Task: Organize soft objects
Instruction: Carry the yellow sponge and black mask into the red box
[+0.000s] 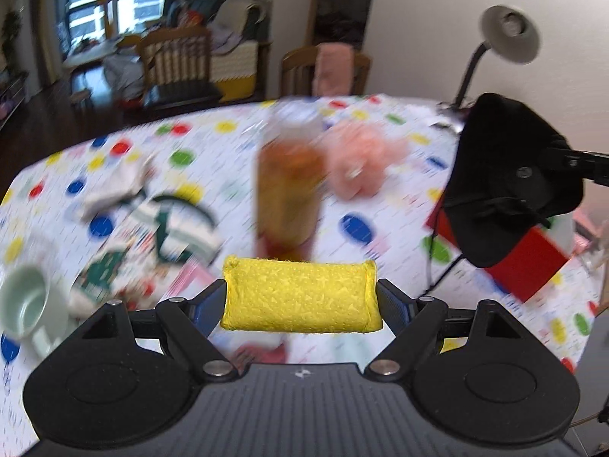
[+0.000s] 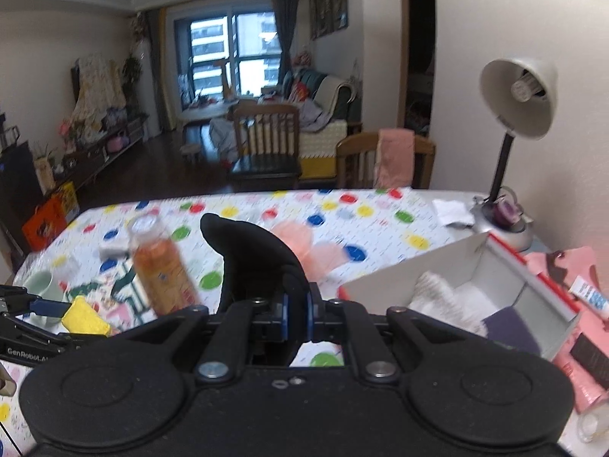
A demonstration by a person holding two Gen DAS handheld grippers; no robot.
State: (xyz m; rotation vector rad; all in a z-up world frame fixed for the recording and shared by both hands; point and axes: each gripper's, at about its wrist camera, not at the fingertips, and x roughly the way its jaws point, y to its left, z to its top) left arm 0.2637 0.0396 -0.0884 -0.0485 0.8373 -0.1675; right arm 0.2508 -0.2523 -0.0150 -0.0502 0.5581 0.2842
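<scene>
I read this moment as the carrying step: both grippers are loaded and held above the table (image 2: 380,209), which is spread with a white cloth of coloured dots. Beyond its far edge lie wooden chairs, a sofa and a window; a desk lamp (image 2: 517,99) stands at the far right corner.

The open white box (image 2: 449,262), red on its outer sides, sits at the near right. It already holds a pale towel and a purple cloth, so I judge it the collection point. The next move, as I see it, calls for bringing each load over the box opening and letting go, clearing the box wall and the lamp base.

My right gripper (image 2: 296,314) is clamped on a black fabric piece (image 2: 251,259), which stands up from the nearly closed fingers. My left gripper (image 1: 300,297) is clamped on a yellow sponge (image 1: 300,297), held crosswise between wide-set fingers.

A pink soft item (image 2: 316,247) lies mid-table, not yet collected. An amber drink bottle (image 2: 160,262) stands left of centre, and a pale green mug (image 2: 40,283) rests at the near left.
</scene>
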